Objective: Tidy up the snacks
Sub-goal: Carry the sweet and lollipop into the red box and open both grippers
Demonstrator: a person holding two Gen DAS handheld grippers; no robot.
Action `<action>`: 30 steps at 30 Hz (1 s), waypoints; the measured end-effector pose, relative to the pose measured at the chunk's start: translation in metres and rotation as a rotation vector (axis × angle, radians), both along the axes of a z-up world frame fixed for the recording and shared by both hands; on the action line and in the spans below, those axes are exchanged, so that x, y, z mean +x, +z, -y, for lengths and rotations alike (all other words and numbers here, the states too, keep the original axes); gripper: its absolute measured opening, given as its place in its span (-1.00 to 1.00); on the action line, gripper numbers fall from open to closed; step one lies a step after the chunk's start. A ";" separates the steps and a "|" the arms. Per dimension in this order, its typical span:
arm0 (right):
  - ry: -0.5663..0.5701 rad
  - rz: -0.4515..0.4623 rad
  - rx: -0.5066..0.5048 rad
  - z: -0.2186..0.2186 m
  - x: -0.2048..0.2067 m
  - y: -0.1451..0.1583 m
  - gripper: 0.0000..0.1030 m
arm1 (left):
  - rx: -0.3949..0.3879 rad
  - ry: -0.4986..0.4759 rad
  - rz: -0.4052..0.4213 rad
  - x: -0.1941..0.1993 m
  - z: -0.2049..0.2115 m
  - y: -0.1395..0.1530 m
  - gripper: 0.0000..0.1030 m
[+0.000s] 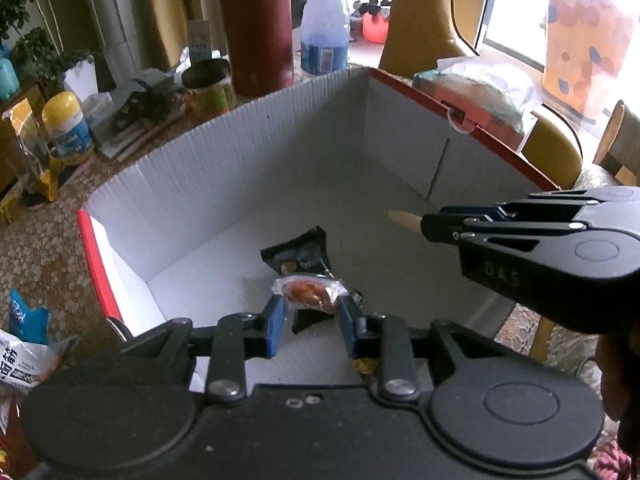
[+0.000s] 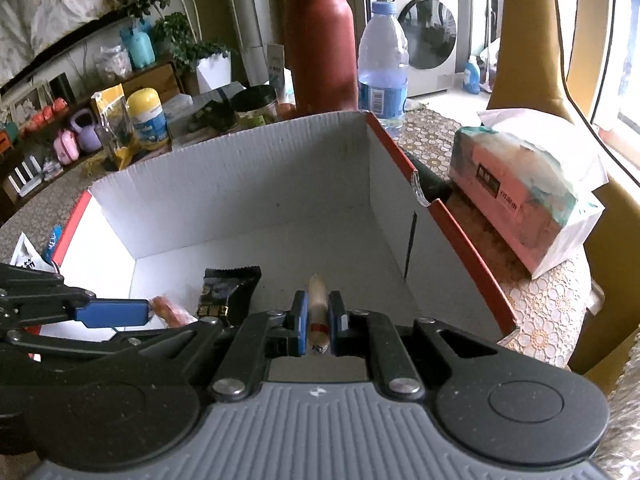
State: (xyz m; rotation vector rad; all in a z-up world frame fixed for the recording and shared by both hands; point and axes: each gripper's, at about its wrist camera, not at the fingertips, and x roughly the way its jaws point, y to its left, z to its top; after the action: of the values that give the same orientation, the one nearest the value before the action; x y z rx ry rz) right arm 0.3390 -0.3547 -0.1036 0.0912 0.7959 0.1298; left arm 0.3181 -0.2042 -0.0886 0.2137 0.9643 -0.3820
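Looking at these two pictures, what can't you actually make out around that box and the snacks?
- Black snack packet: label unreadable in both views; the left tool and its clear-wrapped snack cover its near end.
- White box: near floor hidden by both tool bodies.
- White bag: cut off by the left wrist view's edge.
- Sausage stick: red band print too small, right wrist view.

Black snack packet (image 1: 304, 254) lies on the white box (image 1: 224, 184) floor.

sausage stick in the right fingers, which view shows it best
The right wrist view: the sausage stick lies lengthwise between the pads, red band visible, over the box. The left wrist view shows only its tip poking from the right gripper.
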 end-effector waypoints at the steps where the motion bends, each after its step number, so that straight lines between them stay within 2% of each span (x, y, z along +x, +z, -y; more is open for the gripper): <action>1: 0.000 0.001 0.004 0.000 0.000 0.001 -0.80 | 0.000 -0.003 -0.004 0.000 0.000 0.000 -0.43; 7: 0.005 -0.002 0.000 -0.001 -0.002 0.003 -0.80 | -0.002 0.012 -0.006 -0.001 -0.001 -0.001 -0.36; 9: 0.007 0.001 0.001 -0.001 -0.003 0.003 -0.80 | -0.004 0.016 -0.003 -0.001 -0.002 0.000 -0.20; 11: 0.007 0.008 0.010 0.001 -0.005 0.005 -0.80 | 0.001 0.019 0.009 -0.004 -0.002 0.001 0.07; 15: 0.004 0.022 0.027 0.003 -0.009 0.010 -0.80 | 0.002 0.021 0.028 -0.008 -0.003 0.005 0.10; 18: 0.001 0.030 0.033 0.005 -0.014 0.014 -0.80 | -0.006 0.028 0.045 -0.012 -0.005 0.011 0.24; 22: 0.000 0.039 0.035 0.005 -0.023 0.022 -0.79 | -0.019 0.032 0.067 -0.020 -0.009 0.019 0.24; 25: 0.004 0.056 0.030 0.004 -0.033 0.029 -0.79 | -0.033 0.038 0.085 -0.026 -0.013 0.026 0.38; 30: 0.001 0.079 0.034 0.003 -0.047 0.041 -0.79 | -0.048 0.045 0.117 -0.039 -0.021 0.039 0.39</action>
State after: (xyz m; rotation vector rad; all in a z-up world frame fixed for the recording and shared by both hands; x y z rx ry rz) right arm 0.2916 -0.3577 -0.0624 0.1175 0.7155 0.1474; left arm 0.2786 -0.1832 -0.0496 0.1684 0.8425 -0.3479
